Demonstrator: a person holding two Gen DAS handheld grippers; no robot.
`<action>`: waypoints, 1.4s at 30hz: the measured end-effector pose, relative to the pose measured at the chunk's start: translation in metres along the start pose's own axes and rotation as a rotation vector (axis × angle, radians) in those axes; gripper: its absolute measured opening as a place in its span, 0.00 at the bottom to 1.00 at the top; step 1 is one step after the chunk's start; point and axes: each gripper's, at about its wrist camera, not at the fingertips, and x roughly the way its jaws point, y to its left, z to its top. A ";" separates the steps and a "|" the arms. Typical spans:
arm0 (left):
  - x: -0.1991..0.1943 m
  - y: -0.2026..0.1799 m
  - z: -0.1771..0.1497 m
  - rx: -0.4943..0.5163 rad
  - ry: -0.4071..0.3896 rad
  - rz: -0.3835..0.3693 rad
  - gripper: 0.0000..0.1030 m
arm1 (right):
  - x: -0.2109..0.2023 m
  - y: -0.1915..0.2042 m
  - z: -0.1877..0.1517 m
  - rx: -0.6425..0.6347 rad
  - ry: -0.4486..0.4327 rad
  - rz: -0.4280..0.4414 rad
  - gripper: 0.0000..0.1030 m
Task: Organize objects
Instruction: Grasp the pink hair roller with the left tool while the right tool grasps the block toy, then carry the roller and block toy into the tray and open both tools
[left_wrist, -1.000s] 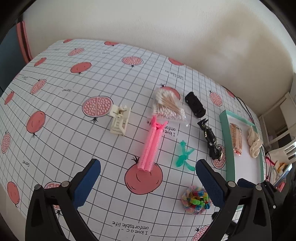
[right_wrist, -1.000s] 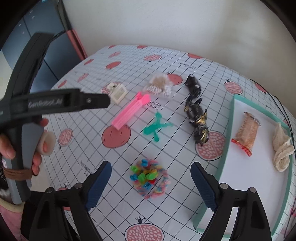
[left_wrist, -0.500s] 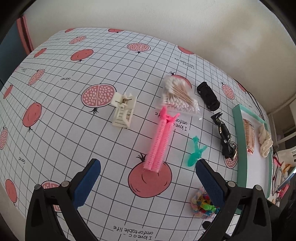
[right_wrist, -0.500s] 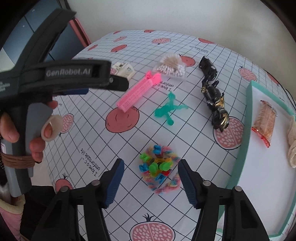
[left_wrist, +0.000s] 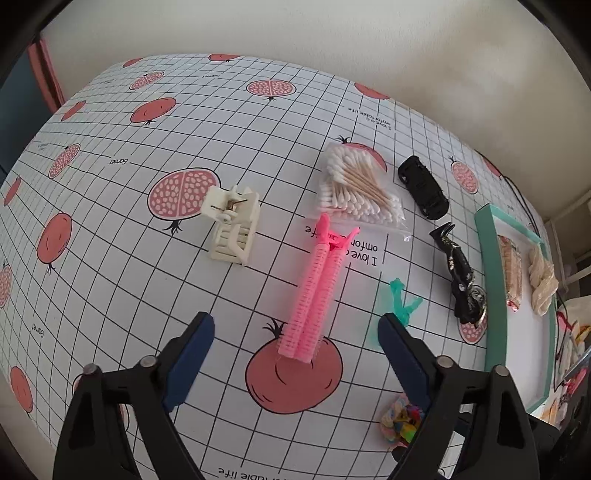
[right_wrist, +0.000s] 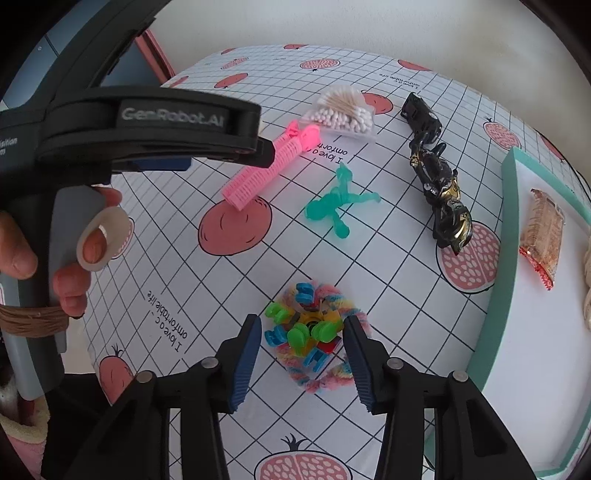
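Right gripper (right_wrist: 301, 341) low over the tablecloth (right_wrist: 388, 288), jaws parted and straddling the multicoloured clip bundle (right_wrist: 314, 341) — pads just beside it, contact cannot be told. Left gripper (left_wrist: 295, 350) spread wide, holding nothing, above the near end of the pink hair clip (left_wrist: 317, 291). Green clip (right_wrist: 338, 205) and black-gold clip (right_wrist: 443, 199) lie between bundle and teal tray (right_wrist: 506, 236) — tray holds a packet (right_wrist: 543, 236).

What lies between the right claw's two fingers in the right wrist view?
The pile of small colourful clips on its fluffy rainbow ring sits between the open right claw fingers; contact cannot be told.
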 end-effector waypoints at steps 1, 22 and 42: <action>0.001 -0.001 0.000 0.001 0.004 -0.001 0.72 | 0.001 0.000 0.000 -0.002 -0.001 -0.003 0.46; 0.022 0.000 0.001 -0.002 0.060 -0.018 0.27 | 0.007 0.002 -0.001 -0.007 -0.009 0.008 0.40; -0.010 -0.006 -0.003 -0.018 -0.015 -0.035 0.25 | -0.024 -0.017 0.006 0.025 -0.086 0.006 0.40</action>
